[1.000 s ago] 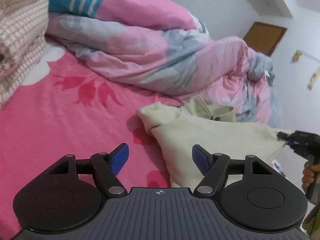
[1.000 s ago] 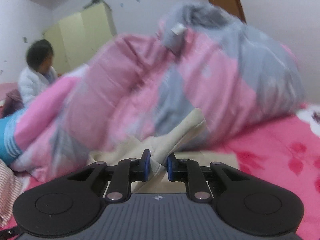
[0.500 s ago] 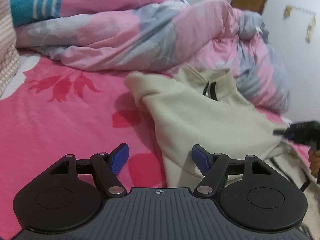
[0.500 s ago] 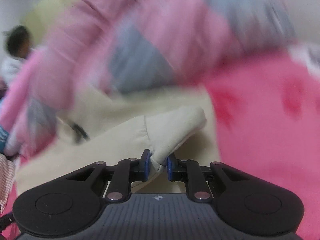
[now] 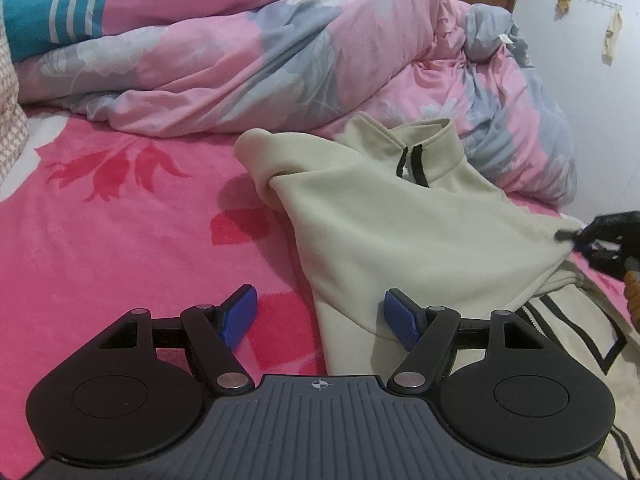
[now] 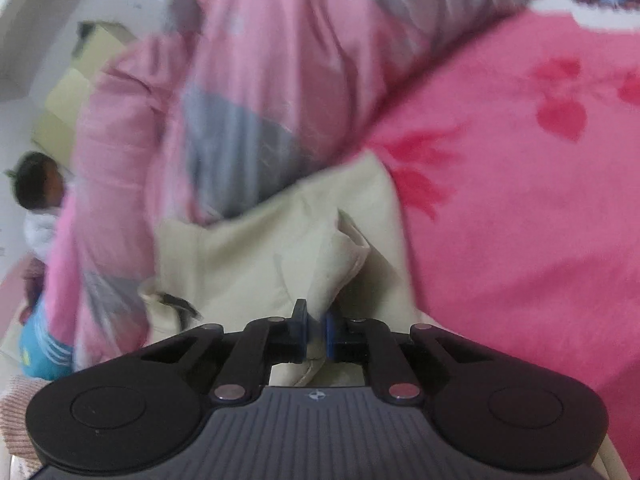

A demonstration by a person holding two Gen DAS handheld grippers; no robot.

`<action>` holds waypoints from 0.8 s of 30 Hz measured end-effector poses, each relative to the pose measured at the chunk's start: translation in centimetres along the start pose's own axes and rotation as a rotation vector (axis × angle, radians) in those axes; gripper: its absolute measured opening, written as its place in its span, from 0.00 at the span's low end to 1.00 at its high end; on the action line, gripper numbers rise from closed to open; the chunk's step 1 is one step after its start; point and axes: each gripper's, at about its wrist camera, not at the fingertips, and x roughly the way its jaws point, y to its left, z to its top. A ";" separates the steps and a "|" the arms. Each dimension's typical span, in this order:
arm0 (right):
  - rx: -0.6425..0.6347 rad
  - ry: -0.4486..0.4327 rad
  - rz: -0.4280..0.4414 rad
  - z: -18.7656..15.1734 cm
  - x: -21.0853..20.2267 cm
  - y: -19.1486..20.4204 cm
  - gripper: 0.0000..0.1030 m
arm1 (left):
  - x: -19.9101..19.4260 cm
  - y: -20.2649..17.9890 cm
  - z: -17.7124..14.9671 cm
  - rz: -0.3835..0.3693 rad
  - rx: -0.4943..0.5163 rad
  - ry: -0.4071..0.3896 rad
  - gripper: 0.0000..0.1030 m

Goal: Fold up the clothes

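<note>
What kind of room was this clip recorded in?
Most likely a bedroom in a home. The work surface is a bed with a pink flowered sheet, a rumpled pink and grey quilt is heaped behind the cream jacket, and a wardrobe stands by the wall.

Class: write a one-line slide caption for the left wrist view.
Open left gripper beside a cream jacket on pink bedding.

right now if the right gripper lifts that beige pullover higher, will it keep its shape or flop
Probably flop: the beige pullover already drapes in soft folds from the closing right gripper, fabric pinched between its pads. It looks like thick fleece, so likely light yet bulky. It may drag on the fuzzy pink blanket rather than slide.
</note>
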 end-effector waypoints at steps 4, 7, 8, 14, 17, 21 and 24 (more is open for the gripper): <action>-0.067 -0.096 -0.017 -0.9 -2.2 0.7 0.08 | 0.1 0.0 0.1 -0.007 -0.001 0.005 0.68; -0.085 -0.013 -0.149 -1.8 -0.5 -0.9 0.11 | 0.1 0.1 0.1 -0.011 -0.007 0.004 0.68; -0.055 0.003 -0.146 -1.8 -0.4 -1.6 0.12 | 0.0 0.2 0.0 -0.014 -0.015 0.002 0.68; -0.064 -0.175 -0.266 -1.4 -5.3 0.2 0.30 | -0.4 1.4 0.2 -0.073 -0.113 -0.008 0.68; -0.255 -0.219 -0.259 -1.8 -6.7 5.0 0.30 | 0.1 1.7 0.3 -0.081 -0.152 0.006 0.68; -0.666 -0.097 -0.056 -5.2 -4.2 15.8 0.42 | 0.4 1.1 0.0 -0.050 -0.113 0.004 0.68; -0.962 0.030 0.105 -9.4 -0.8 24.0 0.43 | 0.5 0.4 -0.2 -0.022 -0.072 0.002 0.68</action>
